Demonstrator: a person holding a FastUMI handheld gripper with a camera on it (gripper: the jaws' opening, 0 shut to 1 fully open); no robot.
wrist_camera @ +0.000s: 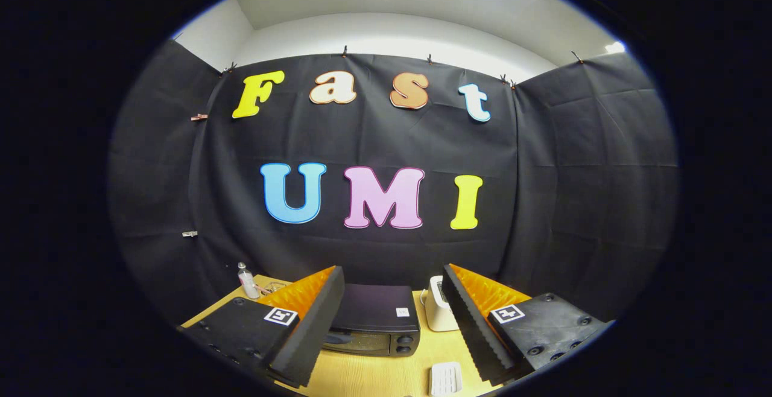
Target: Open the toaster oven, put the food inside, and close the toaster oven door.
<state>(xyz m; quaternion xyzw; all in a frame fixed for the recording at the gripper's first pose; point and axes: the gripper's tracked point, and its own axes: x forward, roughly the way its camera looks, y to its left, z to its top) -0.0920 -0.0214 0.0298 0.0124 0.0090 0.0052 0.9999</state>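
A black toaster oven [375, 320] stands on the wooden table [374, 376], seen between and beyond my two fingers, with its glass door shut and two knobs at its right. My gripper [392, 330] is held above the table, open, with nothing between its fingers. A small white ridged item [446, 378], possibly the food, lies on the table in front of the oven, near the right finger [476, 330].
A white appliance [438, 305] stands right of the oven. A small clear bottle [246, 280] and a wire object sit at the table's far left corner. The black cloth wall closes the booth behind and at both sides.
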